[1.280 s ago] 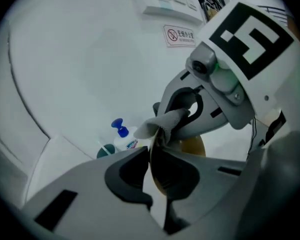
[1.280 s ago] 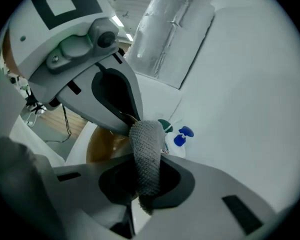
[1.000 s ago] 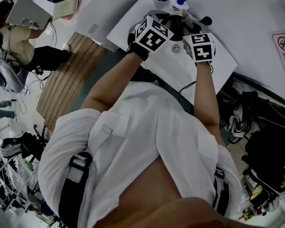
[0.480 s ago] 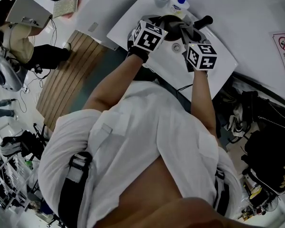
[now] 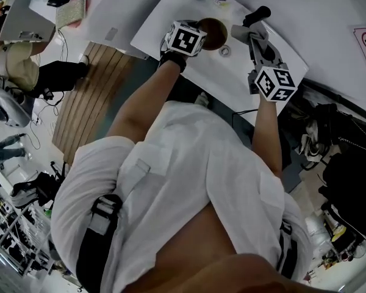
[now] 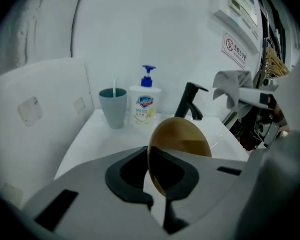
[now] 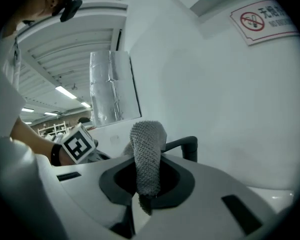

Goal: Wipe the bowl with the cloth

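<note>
A golden-brown bowl [image 6: 182, 136] stands on edge over the white sink [image 6: 90, 134], its rim pinched in my left gripper [image 6: 157, 196], which is shut on it. In the head view the bowl [image 5: 212, 32] sits just right of the left gripper's marker cube [image 5: 186, 38]. My right gripper [image 7: 144, 196] has a grey knitted cloth [image 7: 147, 154] between its jaws, which are closing on it; the cloth sticks up in a folded hump. From the head view the right gripper [image 5: 251, 40] is to the right of the bowl, apart from it, with the cloth [image 5: 244, 32] at its tip.
A black faucet [image 6: 190, 100] rises behind the bowl. A teal cup [image 6: 113, 107] with a toothbrush and a pump soap bottle [image 6: 145, 104] stand at the sink's back left. A no-smoking sign [image 6: 235, 48] hangs on the wall. Bags [image 5: 341, 145] lie on the floor at right.
The two grippers were close together over the basin; now the right one has drawn back to the right with the cloth. The left one stays at the sink with the bowl.
</note>
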Demonstrator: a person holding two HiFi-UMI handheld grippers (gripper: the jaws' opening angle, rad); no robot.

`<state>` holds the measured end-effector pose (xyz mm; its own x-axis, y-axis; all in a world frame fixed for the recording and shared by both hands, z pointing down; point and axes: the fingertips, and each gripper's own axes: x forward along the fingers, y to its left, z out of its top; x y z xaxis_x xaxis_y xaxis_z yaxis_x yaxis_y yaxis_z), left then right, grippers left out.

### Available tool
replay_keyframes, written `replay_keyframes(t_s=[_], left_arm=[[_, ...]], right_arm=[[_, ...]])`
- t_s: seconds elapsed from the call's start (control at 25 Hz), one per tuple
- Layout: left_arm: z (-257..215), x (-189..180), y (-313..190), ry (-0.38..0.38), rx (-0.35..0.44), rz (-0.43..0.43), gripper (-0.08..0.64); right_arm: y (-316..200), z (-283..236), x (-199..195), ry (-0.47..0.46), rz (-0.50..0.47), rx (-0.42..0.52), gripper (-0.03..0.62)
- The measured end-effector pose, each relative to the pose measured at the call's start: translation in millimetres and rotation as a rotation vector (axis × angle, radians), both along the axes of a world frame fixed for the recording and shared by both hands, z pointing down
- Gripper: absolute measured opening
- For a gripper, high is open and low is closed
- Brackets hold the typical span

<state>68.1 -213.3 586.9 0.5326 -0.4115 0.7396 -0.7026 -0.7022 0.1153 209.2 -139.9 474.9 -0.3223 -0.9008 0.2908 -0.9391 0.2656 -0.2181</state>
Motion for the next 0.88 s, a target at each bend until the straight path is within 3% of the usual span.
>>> replay_keyframes(t_s=[0.12, 0.36, 0.68, 0.8, 0.88], left_arm=[[36.7, 13.9, 7.9, -0.019, -0.093, 0.044, 0.018], [114.5, 38.9, 33.3, -0.109, -0.293, 0.131, 0.018], [172.3, 48.9, 56.5, -0.172, -0.476, 0.126, 0.021], [179.9, 47.4, 63.3, -0.160, -0.523, 0.113, 0.059], [175.8, 49.2, 63.9, -0.116, -0.538, 0.101, 0.157]], right_arm=[[13.6, 0.6, 14.1, -0.028, 0.033, 0.023, 0.046], [46.8, 13.1, 39.5, 0.008, 0.082, -0.016, 0.046], [78.5, 19.4, 67.8, 0.038, 0.137, -0.044, 0.046], [82.7, 19.2, 69.4, 0.035, 0.146, -0.044, 0.046], [82.8, 17.5, 67.8, 0.032, 0.143, -0.039, 0.046]])
